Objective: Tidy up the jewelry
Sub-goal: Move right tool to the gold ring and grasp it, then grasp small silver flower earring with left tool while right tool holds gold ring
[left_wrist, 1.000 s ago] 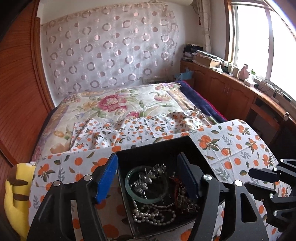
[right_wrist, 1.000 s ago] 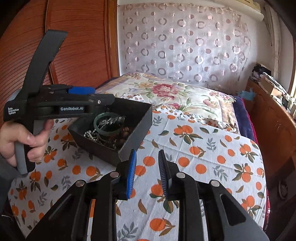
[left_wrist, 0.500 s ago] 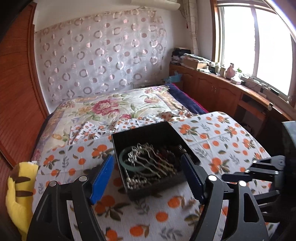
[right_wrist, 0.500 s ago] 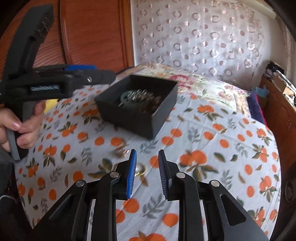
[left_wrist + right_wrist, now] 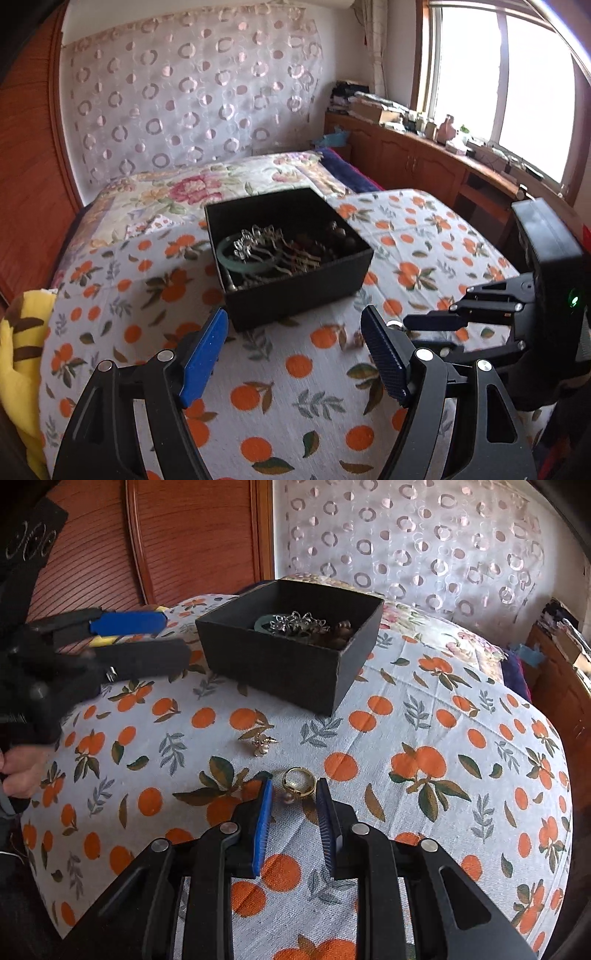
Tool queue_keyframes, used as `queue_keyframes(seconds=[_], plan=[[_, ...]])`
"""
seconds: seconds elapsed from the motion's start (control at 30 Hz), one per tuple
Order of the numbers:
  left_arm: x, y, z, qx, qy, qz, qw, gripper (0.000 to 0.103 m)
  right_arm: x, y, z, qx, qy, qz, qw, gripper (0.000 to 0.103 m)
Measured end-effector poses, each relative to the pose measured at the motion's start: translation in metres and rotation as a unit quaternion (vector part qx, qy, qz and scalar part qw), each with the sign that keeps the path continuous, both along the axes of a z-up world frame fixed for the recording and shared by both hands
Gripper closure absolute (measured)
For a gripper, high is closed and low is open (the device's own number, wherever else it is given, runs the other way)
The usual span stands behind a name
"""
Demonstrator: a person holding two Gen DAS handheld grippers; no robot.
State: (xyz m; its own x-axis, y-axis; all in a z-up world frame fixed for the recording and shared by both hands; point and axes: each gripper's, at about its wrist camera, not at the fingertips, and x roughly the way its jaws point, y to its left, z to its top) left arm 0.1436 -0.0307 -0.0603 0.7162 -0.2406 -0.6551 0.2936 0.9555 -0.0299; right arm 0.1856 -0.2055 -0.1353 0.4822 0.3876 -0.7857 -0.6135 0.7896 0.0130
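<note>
- Left gripper [image 5: 291, 347]: jaws wide apart, nothing between them; its hand [image 5: 22, 771] is cut off at 9 o'clock.
- Black box [image 5: 295, 653] on the orange-print cloth [image 5: 443, 738]: tangled jewelry, hard to separate; a green bangle [image 5: 236, 258] shows.
- Small earring [image 5: 264, 744] at the box's 6 o'clock, blurry.
- Gold ring [image 5: 298, 782] at the tips of the right gripper [image 5: 293, 794]: jaws have just been closing, still apart, not pressing it.

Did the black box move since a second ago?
Cannot tell. The box was between the left gripper's fingers; now it sits beyond them on the cloth. Both cameras moved, so the gripper may simply have pulled back.
</note>
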Motion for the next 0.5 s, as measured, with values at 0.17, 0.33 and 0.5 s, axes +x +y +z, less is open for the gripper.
queue_keyframes(seconds=[0.17,0.33,0.5], plan=[[0.003,-0.008,-0.015,0.005,0.021,-0.012,0.9997,0.032,-0.007,-0.011,0.005,0.002,-0.008,0.002,1.000,0.091],[0.007,-0.021,-0.025,0.011,0.037,-0.025,0.9989,0.032,-0.013,-0.028,0.015,0.018,-0.021,-0.011,1.000,0.091],[0.011,-0.034,-0.031,0.019,0.048,-0.043,0.9977,0.032,-0.014,-0.041,0.019,0.028,-0.028,-0.025,0.999,0.091]])
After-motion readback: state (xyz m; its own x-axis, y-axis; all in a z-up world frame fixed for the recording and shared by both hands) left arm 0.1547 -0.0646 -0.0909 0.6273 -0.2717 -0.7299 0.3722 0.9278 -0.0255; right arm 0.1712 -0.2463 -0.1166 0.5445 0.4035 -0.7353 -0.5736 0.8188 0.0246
